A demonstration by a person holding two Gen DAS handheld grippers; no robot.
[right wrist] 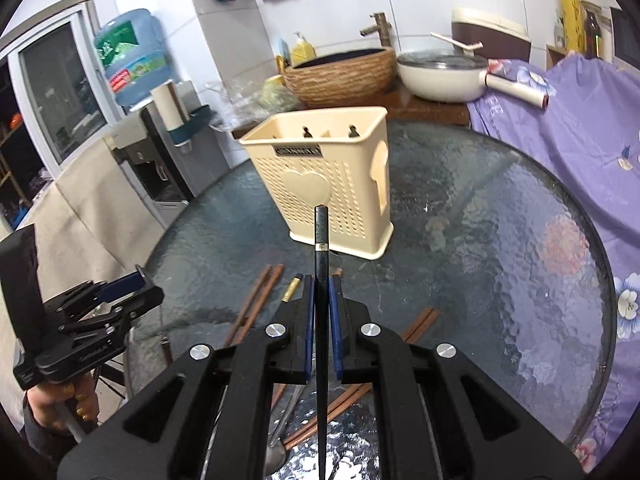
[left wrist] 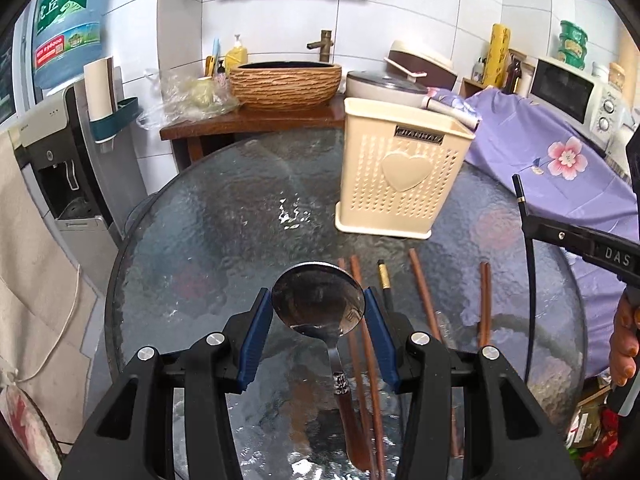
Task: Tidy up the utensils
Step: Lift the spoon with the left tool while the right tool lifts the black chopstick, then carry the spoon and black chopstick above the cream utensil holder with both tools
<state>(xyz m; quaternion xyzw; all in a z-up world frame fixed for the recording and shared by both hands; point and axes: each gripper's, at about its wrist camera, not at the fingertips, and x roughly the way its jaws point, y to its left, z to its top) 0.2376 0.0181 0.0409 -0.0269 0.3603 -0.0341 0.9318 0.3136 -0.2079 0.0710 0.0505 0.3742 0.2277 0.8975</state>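
Observation:
A cream perforated utensil holder (left wrist: 400,176) stands on the round glass table (left wrist: 224,216); it also shows in the right wrist view (right wrist: 332,184). My left gripper (left wrist: 318,312) is open, its blue pads on either side of a steel spoon (left wrist: 320,304) with a brown handle lying on the table. Brown chopsticks (left wrist: 424,300) and a black chopstick with a gold band (left wrist: 385,284) lie beside it. My right gripper (right wrist: 320,300) is shut on a black chopstick (right wrist: 321,240), held above the table and pointing at the holder. That chopstick shows in the left wrist view (left wrist: 524,216).
A wicker-look basin (left wrist: 286,82) with a tap sits on a wooden stand behind the table. A white pan (right wrist: 440,74), a purple flowered cloth (right wrist: 580,128), a microwave (left wrist: 576,96) and a water dispenser (left wrist: 68,152) surround the table.

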